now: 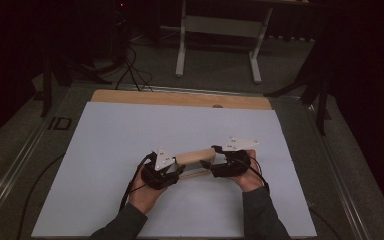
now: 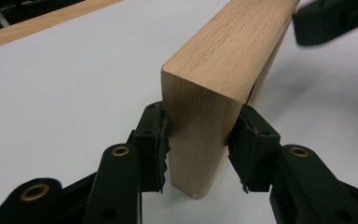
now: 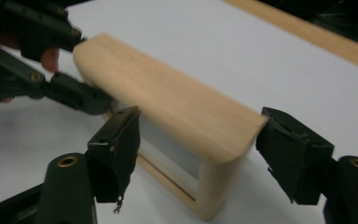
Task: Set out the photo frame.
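Seemingly hollow wooden frame [image 2: 214, 88] clamped in left claw [image 2: 198, 149]; right claw [image 3: 198, 158] apart around it.

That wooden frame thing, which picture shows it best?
The right gripper view: the wooden frame shows its opening and rounded top. The left gripper view shows one end close up; the high view shows it small between both grippers.

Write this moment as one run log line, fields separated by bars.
object: wooden frame on white sheet | left gripper: shut on one end | right gripper: open around other end
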### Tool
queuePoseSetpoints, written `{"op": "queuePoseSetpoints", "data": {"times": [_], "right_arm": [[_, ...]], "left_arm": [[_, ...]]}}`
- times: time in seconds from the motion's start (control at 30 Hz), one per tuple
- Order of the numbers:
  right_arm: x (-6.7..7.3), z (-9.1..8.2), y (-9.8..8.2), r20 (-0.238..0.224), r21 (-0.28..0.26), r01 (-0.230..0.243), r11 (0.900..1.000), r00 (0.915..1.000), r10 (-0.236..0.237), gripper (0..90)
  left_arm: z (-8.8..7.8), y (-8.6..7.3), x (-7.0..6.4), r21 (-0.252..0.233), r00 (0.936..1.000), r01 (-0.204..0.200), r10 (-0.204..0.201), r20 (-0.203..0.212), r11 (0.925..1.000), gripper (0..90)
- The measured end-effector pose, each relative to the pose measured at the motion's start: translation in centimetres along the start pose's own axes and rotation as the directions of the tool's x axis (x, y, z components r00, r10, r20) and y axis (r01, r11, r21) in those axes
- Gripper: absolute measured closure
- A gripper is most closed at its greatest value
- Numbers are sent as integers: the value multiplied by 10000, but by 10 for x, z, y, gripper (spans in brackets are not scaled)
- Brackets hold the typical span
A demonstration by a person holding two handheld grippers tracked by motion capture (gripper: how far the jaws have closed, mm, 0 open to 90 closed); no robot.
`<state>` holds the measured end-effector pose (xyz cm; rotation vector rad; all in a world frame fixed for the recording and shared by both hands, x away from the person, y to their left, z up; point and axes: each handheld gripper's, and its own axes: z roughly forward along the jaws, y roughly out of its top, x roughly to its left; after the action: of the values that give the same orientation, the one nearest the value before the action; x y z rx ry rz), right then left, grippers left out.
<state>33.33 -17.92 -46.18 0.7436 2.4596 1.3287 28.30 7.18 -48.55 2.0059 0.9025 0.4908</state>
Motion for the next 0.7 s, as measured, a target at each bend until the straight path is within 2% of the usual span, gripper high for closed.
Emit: {"op": "queuePoseSetpoints", "data": {"times": [0.13, 0.47, 0.67, 0.7], "right_arm": [[1, 8, -3, -44, 281, 214, 9994, 9998, -213, 243], [0, 18, -7, -193, 468, 156, 9988, 9997, -147, 231], [-1, 18, -8, -141, 509, 236, 9984, 9996, -229, 278], [-2, 17, -8, -138, 498, 254, 9984, 9996, -248, 323]], "left_arm": [[0, 0, 0, 14, 10000, -27, 27, 9, 10000, 585], [0, 1, 3, 27, 9999, -144, 144, 73, 9999, 584], [0, 1, 6, -25, 9998, -52, 53, 203, 10000, 583], [0, 0, 7, -47, 9998, -53, 54, 207, 10000, 582]]}}
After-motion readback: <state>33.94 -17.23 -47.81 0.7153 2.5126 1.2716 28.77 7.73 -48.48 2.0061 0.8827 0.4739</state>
